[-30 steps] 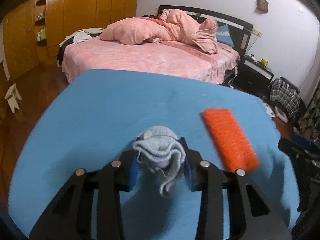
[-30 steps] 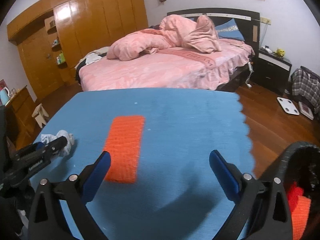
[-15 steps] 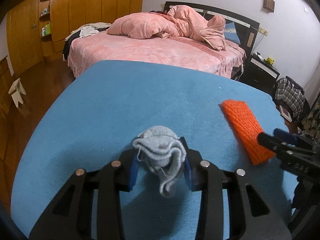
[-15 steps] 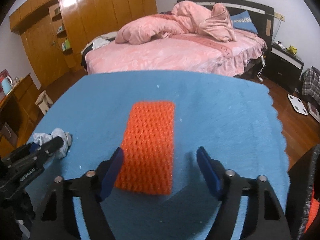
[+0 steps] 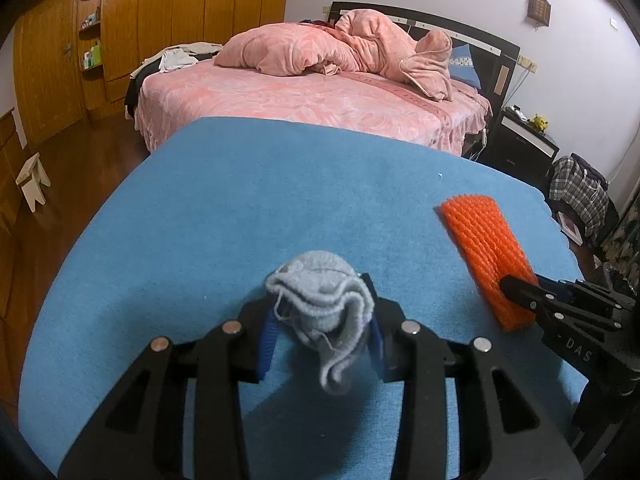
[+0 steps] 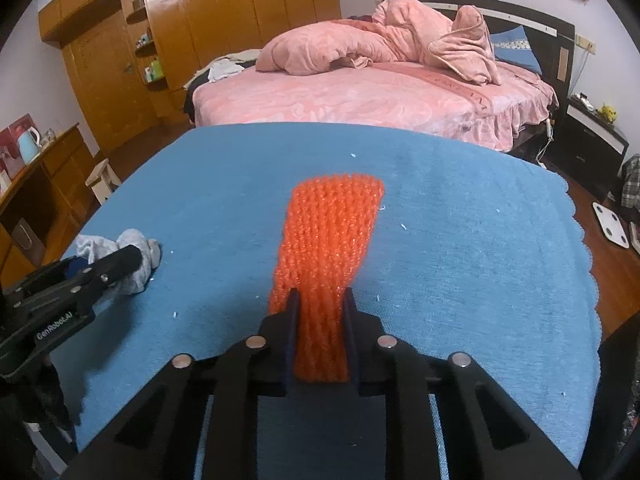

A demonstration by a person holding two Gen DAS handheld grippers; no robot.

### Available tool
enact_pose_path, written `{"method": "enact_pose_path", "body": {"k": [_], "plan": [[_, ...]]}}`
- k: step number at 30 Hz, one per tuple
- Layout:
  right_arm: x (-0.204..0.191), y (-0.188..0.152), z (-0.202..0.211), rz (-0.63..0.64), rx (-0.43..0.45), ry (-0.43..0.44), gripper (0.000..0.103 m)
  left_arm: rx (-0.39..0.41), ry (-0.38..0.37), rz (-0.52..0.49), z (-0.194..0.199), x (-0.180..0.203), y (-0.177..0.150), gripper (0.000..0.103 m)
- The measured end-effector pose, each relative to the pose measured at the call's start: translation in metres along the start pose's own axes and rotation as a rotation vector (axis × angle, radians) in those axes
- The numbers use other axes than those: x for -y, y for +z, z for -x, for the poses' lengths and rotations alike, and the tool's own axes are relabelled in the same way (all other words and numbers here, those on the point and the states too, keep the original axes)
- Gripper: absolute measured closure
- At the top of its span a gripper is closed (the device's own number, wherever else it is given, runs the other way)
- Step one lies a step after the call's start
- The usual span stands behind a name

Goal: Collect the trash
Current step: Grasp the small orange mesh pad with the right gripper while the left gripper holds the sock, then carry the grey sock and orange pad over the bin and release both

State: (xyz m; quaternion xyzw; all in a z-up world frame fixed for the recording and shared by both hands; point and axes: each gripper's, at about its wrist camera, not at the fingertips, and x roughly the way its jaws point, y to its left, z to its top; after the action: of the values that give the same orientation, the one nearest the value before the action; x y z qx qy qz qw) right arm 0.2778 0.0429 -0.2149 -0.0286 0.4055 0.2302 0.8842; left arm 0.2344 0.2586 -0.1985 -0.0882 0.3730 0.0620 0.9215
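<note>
A crumpled grey knit wad [image 5: 316, 280] hangs just above the blue table cloth [image 5: 240, 200], with my left gripper [image 5: 322, 312] shut on it. An orange foam net sleeve [image 6: 332, 224] lies lengthwise on the cloth [image 6: 480, 240]. My right gripper [image 6: 320, 304] is closing on the sleeve's near end, which bunches up between the pads. From the left wrist view the orange sleeve [image 5: 484, 248] lies at the right, the right gripper [image 5: 520, 292] pinching its near end. The right wrist view shows the left gripper [image 6: 120, 260] with the grey wad [image 6: 136, 240] at the far left.
Small white scraps [image 6: 404, 226] dot the cloth. A pink bed [image 6: 360, 96] stands behind the table, a wooden wardrobe [image 6: 224, 16] to the left. A white stool [image 5: 32, 180], a black nightstand [image 6: 592, 140] and a white scale [image 6: 612, 226] are on the wooden floor.
My right gripper came down over the orange sleeve's near end and closed from wide open onto it. My left gripper keeps the grey wad and has barely shifted.
</note>
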Motion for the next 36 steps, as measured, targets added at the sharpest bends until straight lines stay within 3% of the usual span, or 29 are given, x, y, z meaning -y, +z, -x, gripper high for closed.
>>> {"method": "enact_pose_path", "body": {"k": [14, 20, 28, 36], "plan": [[0.004, 0.005, -0.001, -0.012, -0.016, 0.017, 0.084, -0.008, 0.013, -0.01, 0.0, 0.002, -0.001, 0.067], [0.015, 0.016, 0.034, -0.063, 0.047, 0.054, 0.084, 0.005, 0.01, -0.004, 0.01, 0.006, 0.004, 0.067], [0.033, 0.016, 0.087, -0.076, 0.103, 0.008, 0.084, 0.073, -0.023, -0.002, 0.048, 0.046, 0.006, 0.067], [0.073, -0.005, 0.141, -0.15, 0.154, -0.023, 0.084, 0.113, -0.095, -0.076, 0.083, 0.112, 0.0, 0.067]]}}
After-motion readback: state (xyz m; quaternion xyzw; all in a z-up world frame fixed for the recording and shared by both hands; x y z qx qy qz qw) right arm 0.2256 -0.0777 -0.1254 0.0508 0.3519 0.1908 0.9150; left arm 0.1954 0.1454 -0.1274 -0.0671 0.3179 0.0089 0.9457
